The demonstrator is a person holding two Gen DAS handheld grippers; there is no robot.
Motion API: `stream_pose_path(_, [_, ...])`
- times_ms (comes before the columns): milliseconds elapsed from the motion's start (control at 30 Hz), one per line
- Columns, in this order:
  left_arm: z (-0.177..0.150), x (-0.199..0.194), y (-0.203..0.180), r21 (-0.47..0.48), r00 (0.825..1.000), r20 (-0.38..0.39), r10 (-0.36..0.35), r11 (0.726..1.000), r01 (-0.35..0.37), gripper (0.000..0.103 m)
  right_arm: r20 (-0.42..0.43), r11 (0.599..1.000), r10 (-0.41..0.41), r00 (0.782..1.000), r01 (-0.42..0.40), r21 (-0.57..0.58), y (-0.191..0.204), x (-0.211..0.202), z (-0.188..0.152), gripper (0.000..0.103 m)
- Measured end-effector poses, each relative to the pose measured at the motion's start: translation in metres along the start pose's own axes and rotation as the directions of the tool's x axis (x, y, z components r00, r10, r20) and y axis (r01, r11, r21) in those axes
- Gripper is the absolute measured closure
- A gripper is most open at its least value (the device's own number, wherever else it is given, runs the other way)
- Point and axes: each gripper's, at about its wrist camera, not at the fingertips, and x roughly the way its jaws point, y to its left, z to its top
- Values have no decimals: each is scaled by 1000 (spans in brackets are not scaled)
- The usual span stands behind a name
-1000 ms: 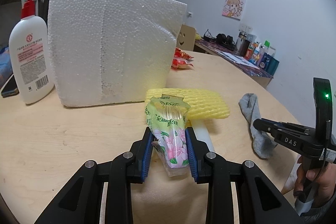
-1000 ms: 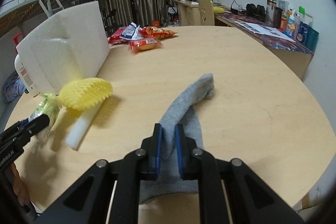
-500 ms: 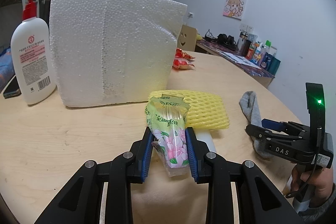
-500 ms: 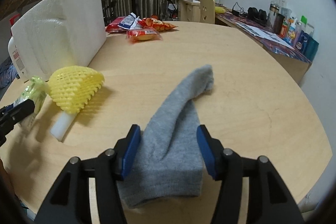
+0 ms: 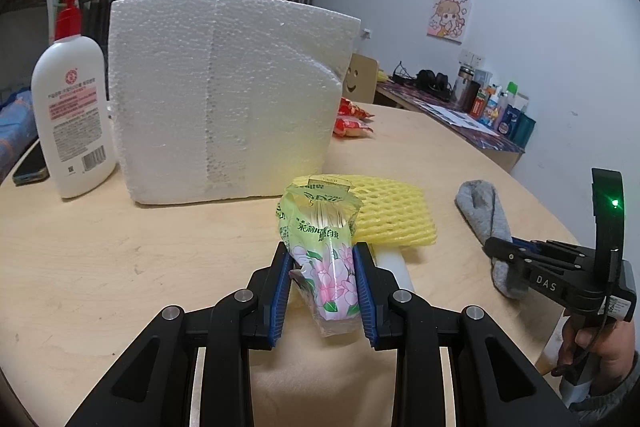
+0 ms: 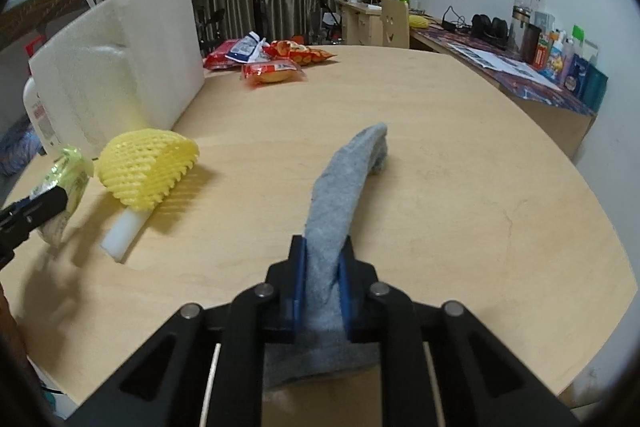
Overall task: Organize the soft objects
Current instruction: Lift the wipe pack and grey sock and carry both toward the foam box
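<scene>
Right wrist view: right gripper (image 6: 322, 281) now clamped on grey sock (image 6: 344, 183); half second ago jaws stood wide around it, so re-grip done, sock probably ready to lift. Sock bunched between pads, toe end trailing ahead on table (image 6: 460, 187). Left gripper (image 5: 320, 283) unchanged, closed on floral tissue pack (image 5: 320, 239), yellow foam net (image 5: 394, 215) just beyond fingertips.

White foam stick (image 6: 127, 233) far end hidden under yellow foam net (image 6: 146, 167); pump bottle (image 6: 38, 115) mostly behind foam block (image 6: 120, 67).
</scene>
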Motion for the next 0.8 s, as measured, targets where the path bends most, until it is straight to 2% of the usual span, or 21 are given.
stream_pose_path(133, [-2, -4, 0, -3, 1000, -1, 8, 1000, -8, 71, 14, 998, 60, 998, -60, 30, -4, -5, -2, 85])
stream_pose_path(367, [3, -24, -7, 11, 999, 41, 18, 1000, -19, 71, 79, 994, 96, 992, -99, 38, 0, -29, 2, 85])
stream_pose_path(800, [10, -74, -17, 43, 989, 144, 22, 999, -28, 71, 228, 987, 160, 960, -163, -6, 19, -87, 15, 85])
